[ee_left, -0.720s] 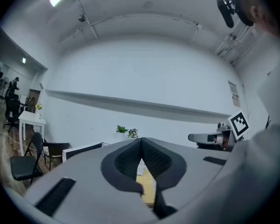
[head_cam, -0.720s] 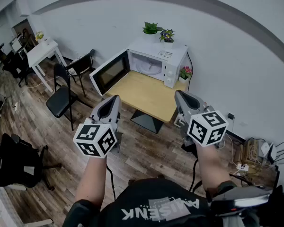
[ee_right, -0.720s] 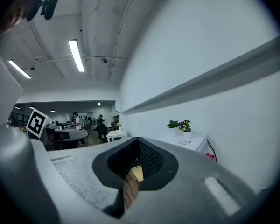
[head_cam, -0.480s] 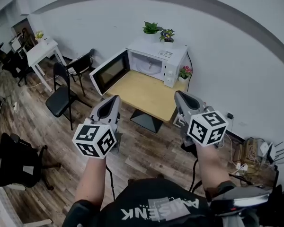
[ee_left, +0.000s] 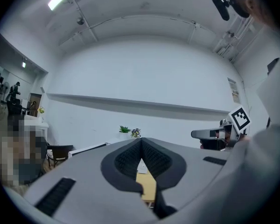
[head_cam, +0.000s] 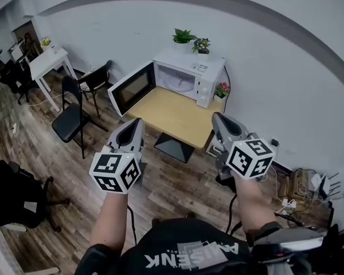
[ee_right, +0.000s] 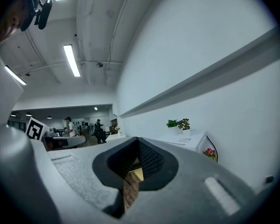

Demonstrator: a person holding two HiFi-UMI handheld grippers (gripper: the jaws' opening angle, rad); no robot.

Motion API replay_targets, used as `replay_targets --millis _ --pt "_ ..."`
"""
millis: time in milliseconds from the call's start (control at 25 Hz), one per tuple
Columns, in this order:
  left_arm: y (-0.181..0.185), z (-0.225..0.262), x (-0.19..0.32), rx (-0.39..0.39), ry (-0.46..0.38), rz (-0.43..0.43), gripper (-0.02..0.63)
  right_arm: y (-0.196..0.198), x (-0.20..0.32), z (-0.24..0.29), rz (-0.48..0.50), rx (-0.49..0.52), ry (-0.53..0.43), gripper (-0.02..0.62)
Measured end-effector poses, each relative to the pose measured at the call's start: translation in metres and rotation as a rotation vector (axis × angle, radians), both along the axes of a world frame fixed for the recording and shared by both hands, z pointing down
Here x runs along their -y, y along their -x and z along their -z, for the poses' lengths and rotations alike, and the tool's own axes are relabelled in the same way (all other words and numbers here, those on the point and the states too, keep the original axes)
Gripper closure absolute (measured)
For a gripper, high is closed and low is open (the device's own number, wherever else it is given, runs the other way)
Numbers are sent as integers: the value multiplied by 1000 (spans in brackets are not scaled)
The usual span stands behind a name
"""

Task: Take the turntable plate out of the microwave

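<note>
A white microwave [head_cam: 189, 76] stands at the far end of a wooden table [head_cam: 175, 116] against the wall, its door [head_cam: 132, 87] swung open to the left. Inside the cavity a pale turntable plate [head_cam: 181, 83] is faintly visible. My left gripper [head_cam: 136, 123] and right gripper [head_cam: 216, 117] are held level well short of the table, both shut with nothing between the jaws. In the left gripper view the closed jaws [ee_left: 141, 141] point toward the table, and the right gripper [ee_left: 210, 134] shows at the side. The right gripper view shows its shut jaws [ee_right: 137, 141] and the microwave's top [ee_right: 186, 140].
Two potted plants [head_cam: 192, 39] sit on the microwave, a small flower pot [head_cam: 222, 89] beside it. Black chairs [head_cam: 74, 110] stand left of the table, a white table [head_cam: 46, 62] farther left. Cables and a power strip [head_cam: 301, 191] lie on the floor at right.
The view has shifted slightly; both grippers sit a little lower in the head view and stay shut. Nothing has been touched.
</note>
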State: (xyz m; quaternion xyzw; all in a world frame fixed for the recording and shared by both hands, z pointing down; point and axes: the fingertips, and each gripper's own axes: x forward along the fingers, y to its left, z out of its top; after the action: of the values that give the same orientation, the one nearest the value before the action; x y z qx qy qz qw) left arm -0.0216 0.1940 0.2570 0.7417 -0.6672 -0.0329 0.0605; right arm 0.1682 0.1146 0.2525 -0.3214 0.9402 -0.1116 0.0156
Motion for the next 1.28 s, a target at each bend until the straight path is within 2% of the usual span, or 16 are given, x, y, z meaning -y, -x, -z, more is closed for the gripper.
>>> replay_targets --millis 520,680,800,1040,1280 --pt "28 -6 -28 -36 -7 -34 604 37 -35 -5 -1 -43 -19 592" --pt "38 -15 -38 10 2 -35 604 48 -49 -9 -14 -39 -19 592" --pt "47 -20 -41 0 9 -35 604 57 -55 -16 -13 -45 -2 592" --pt "64 -21 -41 -17 7 -35 604 72 -51 -14 -15 -53 -9 592" --pt "78 -26 -28 -4 28 -17 604 96 -26 -16 26 -51 -3 592"
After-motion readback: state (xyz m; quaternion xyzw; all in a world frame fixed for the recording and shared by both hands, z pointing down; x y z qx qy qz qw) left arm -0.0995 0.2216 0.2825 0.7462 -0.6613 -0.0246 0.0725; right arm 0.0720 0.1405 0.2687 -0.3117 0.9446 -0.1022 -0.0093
